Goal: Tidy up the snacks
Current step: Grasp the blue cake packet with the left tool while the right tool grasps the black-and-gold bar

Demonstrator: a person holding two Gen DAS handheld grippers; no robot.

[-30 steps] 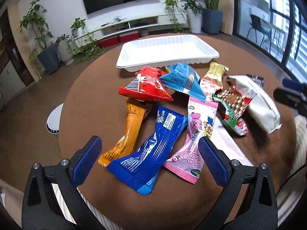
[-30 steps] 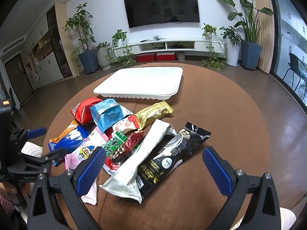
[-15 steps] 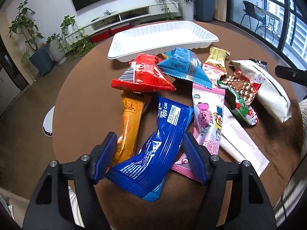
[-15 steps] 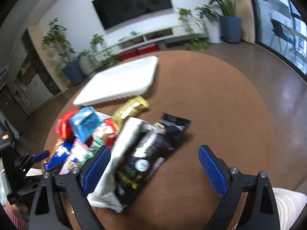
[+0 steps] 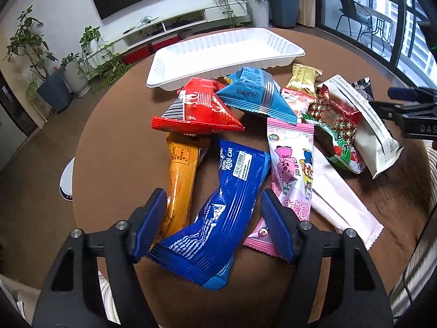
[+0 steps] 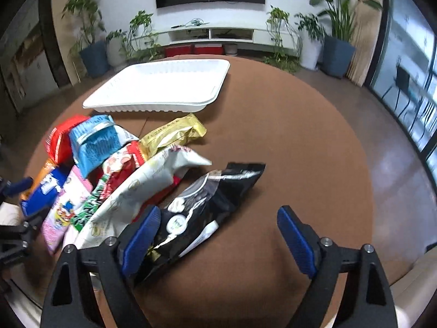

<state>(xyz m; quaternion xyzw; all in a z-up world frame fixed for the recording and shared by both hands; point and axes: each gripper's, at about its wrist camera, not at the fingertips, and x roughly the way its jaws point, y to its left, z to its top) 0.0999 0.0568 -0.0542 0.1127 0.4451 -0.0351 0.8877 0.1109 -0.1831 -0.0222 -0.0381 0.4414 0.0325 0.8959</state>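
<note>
two grippers work over a heap of snack packets on a round brown table (image 5: 109, 125). the white tray (image 5: 218, 52), in the upper centre of both views, holds nothing yet. the left gripper (image 5: 213, 216), low in its frame, has narrowed its jaws onto the blue roll cake packet (image 5: 221, 210); the pads meet the wrapper's sides and appear to pinch it. the right gripper (image 6: 215, 235) has been closing a little; its fingers are spread wide, the left pad at the edge of the black packet (image 6: 202, 213), the right pad over bare table, nothing clamped.

risks from here, as a judgement:
- the blue packet overlaps the orange packet (image 5: 180, 180) and the pink packet (image 5: 292, 175); lifting may drag either one.
- the wrapper is slick and soft; a shallow pinch may slip.
- the white pouch (image 6: 136, 188) leans on the black packet; closing there may catch both.
</note>
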